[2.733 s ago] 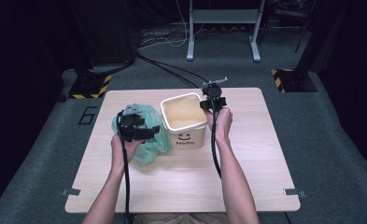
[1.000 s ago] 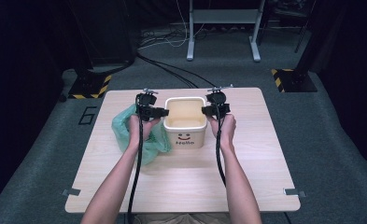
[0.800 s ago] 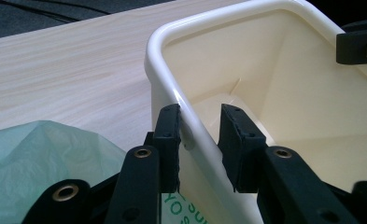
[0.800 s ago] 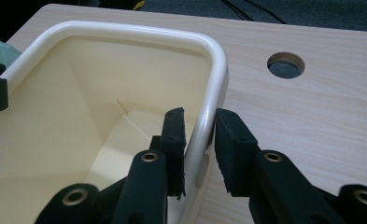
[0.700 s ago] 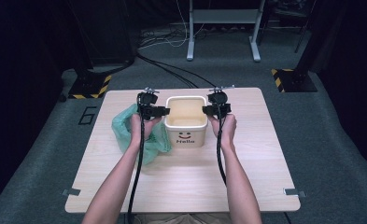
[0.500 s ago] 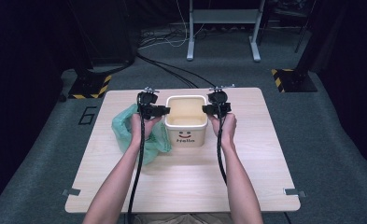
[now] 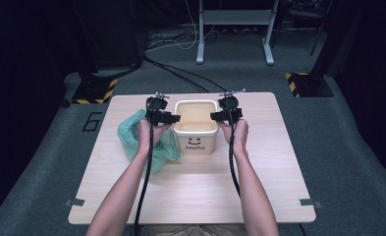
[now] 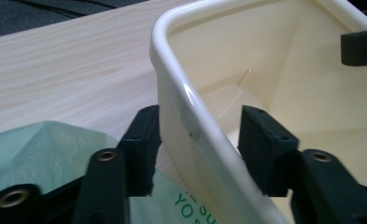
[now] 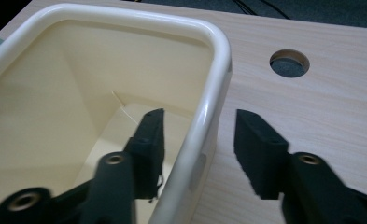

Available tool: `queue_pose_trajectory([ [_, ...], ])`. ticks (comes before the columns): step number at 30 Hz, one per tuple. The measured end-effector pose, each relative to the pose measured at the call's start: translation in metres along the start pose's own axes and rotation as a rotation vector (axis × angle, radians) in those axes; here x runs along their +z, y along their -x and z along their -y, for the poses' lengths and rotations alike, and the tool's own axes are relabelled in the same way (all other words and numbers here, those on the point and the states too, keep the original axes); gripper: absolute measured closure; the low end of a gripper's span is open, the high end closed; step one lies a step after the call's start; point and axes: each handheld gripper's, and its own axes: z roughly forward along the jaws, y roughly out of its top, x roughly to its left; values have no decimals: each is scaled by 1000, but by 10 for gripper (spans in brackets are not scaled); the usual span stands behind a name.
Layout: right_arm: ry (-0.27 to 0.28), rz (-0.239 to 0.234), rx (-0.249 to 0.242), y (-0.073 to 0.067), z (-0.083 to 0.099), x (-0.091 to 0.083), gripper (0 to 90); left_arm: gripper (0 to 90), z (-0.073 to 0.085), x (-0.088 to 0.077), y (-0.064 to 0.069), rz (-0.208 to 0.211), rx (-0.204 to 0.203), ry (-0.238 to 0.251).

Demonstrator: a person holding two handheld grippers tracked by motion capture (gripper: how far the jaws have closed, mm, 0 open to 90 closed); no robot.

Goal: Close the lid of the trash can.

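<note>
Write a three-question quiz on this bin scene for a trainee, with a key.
1. True or false: the left gripper straddles the rim of the cream bin, one jaw outside and one inside.
2. What lies on the table beside the bin, under the left hand?
A. a red towel
B. a green plastic bag
C. a steel bowl
3. Fill in: in the right gripper view, the right gripper has its jaws ___ the bin wall, with a gap on each side.

Key
1. True. Its jaws have just been opening, with the wall between them.
2. B, the green plastic bag.
3. Astride. These jaws too have just been opening, so neither pad presses on the bin.
</note>
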Motion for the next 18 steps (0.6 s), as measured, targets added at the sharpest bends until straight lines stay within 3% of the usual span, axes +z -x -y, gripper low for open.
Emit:
queue_pose_trajectory([
  [6,27,-7,-21,6,5,-12,167,255,4,-12,1,20,2,12],
  [9,36,-15,-51,7,8,-21,136,152,9,-18,4,30,22,1],
  [13,33,-50,-70,8,13,-32,72,78,17,-26,5,39,42,-8],
  [18,68,-61,-112,6,24,-50,10,40,29,-41,2,41,65,23],
])
